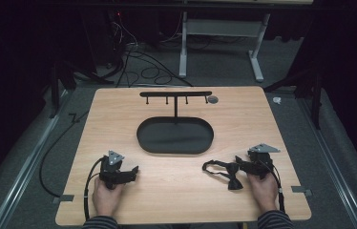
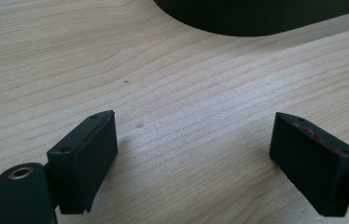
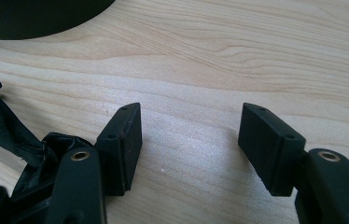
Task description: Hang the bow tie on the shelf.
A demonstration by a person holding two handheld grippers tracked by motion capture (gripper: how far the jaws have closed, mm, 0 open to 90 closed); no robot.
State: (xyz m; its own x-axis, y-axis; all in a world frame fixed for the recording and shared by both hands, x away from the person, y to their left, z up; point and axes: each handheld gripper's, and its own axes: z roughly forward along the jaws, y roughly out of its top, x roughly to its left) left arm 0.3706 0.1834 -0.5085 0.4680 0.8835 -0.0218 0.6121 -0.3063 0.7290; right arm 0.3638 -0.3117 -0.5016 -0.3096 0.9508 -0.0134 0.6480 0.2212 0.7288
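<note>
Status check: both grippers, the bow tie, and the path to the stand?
Both grippers open, empty. Bow tie flat on table beside right gripper. Nothing blocking hook stand.

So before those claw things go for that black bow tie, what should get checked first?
1. Right gripper open: ok, jaws stand wide with bare wood between them.
2. Left gripper open: ok, nothing between its jaws.
3. Bow tie within reach: ok, it lies on the table just left of the right gripper.
4. Bow tie lined up between the right jaws: not ok, it sits outside them, off to one side.
5. Strap free of tangles: cannot tell.
6. Hook stand upright in its tray: ok.
</note>
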